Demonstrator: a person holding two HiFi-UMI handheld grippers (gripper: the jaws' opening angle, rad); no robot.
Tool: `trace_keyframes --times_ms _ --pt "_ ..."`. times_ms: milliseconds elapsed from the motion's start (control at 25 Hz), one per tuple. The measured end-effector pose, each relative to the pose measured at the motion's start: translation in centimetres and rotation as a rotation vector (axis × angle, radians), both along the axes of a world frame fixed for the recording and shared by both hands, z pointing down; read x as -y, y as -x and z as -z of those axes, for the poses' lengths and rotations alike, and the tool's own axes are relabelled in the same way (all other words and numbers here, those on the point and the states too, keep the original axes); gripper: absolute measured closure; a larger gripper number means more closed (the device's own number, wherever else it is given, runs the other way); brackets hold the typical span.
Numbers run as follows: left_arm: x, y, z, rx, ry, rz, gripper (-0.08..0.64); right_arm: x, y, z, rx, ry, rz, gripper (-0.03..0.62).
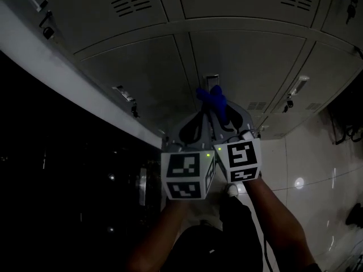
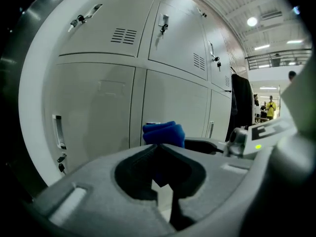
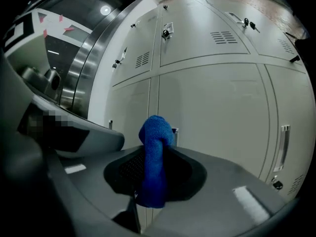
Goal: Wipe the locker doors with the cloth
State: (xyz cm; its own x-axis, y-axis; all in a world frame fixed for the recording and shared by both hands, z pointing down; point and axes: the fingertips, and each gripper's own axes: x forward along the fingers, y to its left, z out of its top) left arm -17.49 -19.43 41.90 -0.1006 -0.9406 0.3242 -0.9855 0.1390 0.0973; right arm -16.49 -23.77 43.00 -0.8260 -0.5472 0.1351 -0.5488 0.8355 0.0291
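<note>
We are holding the cloth (image 3: 154, 174) bunched upright in the clenched fingers of the right gripper (image 3: 154, 148), at the middle of the frame. It is near the locker doors (image 1: 142, 67) and, as far as we are making out, not touching them. The left gripper (image 2: 158, 146) is crowding in just beside it with its fingers closed as well. A dark blue fold in their hollow is telling us they are probably pinching the same cloth. Two risks are worrying us. If the hands are pulling apart, the cloth could slide out of one grip and drop to the glossy floor (image 1: 306, 163) at lower right. And the rolled wad is offering so little face that the hard fingers, not the fabric, might be scraping the paint. The keys (image 1: 289, 102) hanging at centre right and the recessed handle (image 3: 282, 142) at the right edge are standing in the wiping path and could be snagging the cloth. Dark glass (image 1: 57, 180) is filling the lower left.
</note>
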Motion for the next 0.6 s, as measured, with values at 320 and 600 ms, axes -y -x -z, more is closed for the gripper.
trace_keyframes --times_ms 320,600 --pt "-1.0 2.7 -2.6 0.018 0.001 0.02 0.557 0.7 2.6 -2.1 0.016 -0.014 -0.003 0.508" --pt "1.1 0.2 -3.5 0.016 -0.004 -0.042 0.557 3.6 -2.3 -2.5 0.022 -0.021 -0.096 0.508"
